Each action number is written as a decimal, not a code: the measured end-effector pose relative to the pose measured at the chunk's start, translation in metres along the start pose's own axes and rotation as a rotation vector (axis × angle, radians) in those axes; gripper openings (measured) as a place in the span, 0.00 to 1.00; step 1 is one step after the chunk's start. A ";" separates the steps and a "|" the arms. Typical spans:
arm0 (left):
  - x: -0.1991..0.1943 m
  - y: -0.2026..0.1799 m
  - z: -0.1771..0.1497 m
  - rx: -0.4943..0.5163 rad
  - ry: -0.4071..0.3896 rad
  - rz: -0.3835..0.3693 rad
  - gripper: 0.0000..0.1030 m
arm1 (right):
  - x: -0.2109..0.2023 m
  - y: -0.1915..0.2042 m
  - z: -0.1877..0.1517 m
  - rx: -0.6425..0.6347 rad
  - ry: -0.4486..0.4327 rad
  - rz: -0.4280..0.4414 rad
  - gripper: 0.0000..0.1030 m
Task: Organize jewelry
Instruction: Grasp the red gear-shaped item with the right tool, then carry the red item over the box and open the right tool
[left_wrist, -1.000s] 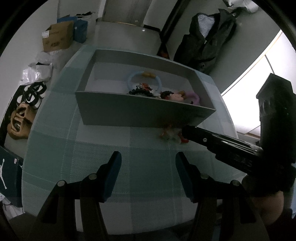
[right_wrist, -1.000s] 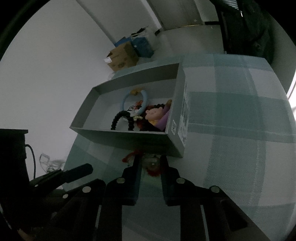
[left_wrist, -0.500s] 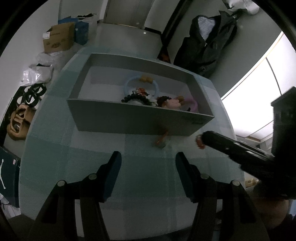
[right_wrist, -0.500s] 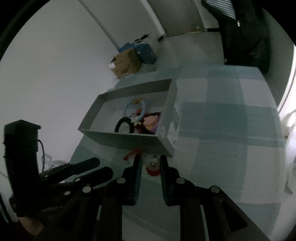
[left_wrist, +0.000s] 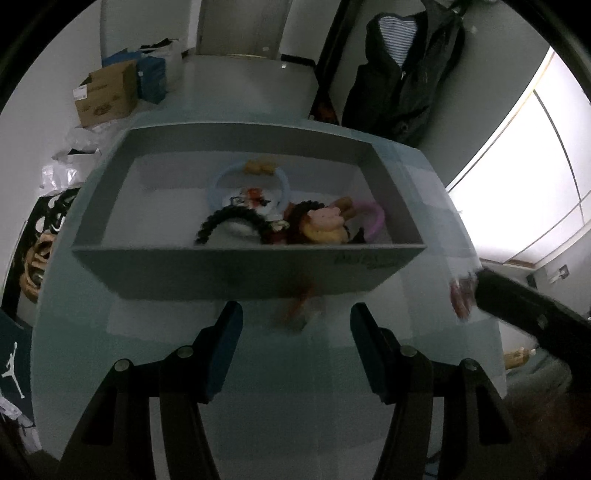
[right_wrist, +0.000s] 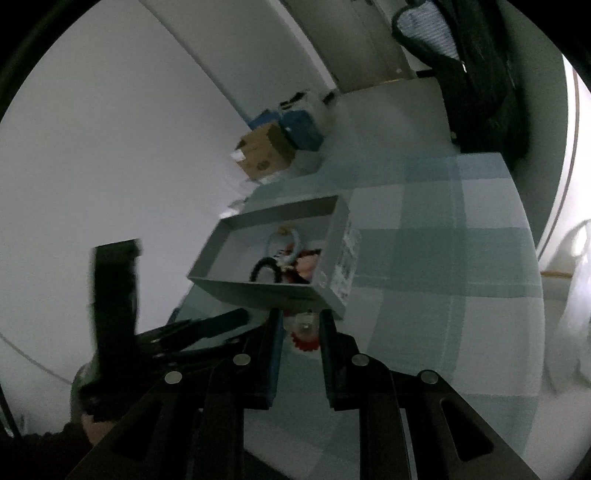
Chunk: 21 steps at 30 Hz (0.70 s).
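Through my left view, my left tool (left_wrist: 295, 325) is hanging released and empty over the checked worktop (left_wrist: 258, 406), facing the grey box (left_wrist: 236, 269) of trinkets with one blurred piece (left_wrist: 301, 306) lying loose just before its wall. Through my right view, my right tool (right_wrist: 301, 332) is clenching a small red-edged ornament (right_wrist: 304, 330) just short of the box; I judge I should be carrying it clear over the near wall before letting go.

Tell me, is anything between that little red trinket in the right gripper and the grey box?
Only the box's own near wall. The right gripper pinches the red trinket just outside the grey box, so it must clear that wall. The left gripper is open, off to the side.
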<state>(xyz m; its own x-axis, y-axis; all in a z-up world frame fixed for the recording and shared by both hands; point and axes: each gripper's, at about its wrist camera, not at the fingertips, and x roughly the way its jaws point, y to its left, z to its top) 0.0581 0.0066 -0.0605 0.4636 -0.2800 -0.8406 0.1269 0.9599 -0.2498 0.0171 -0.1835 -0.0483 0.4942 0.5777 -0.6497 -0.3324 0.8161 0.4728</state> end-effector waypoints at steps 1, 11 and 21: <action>0.003 -0.001 0.002 -0.001 -0.001 0.014 0.54 | -0.001 0.000 -0.001 -0.004 0.000 0.002 0.18; 0.018 -0.017 -0.002 0.097 -0.007 0.177 0.45 | 0.008 -0.013 -0.003 0.048 0.032 -0.055 0.18; 0.005 -0.022 -0.017 0.190 -0.041 0.178 0.17 | -0.002 -0.003 0.005 0.006 -0.073 -0.156 0.18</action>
<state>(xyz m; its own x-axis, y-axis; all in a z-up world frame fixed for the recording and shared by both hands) 0.0426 -0.0164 -0.0678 0.5280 -0.1098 -0.8421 0.2009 0.9796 -0.0018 0.0209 -0.1873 -0.0451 0.5967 0.4410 -0.6704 -0.2427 0.8955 0.3731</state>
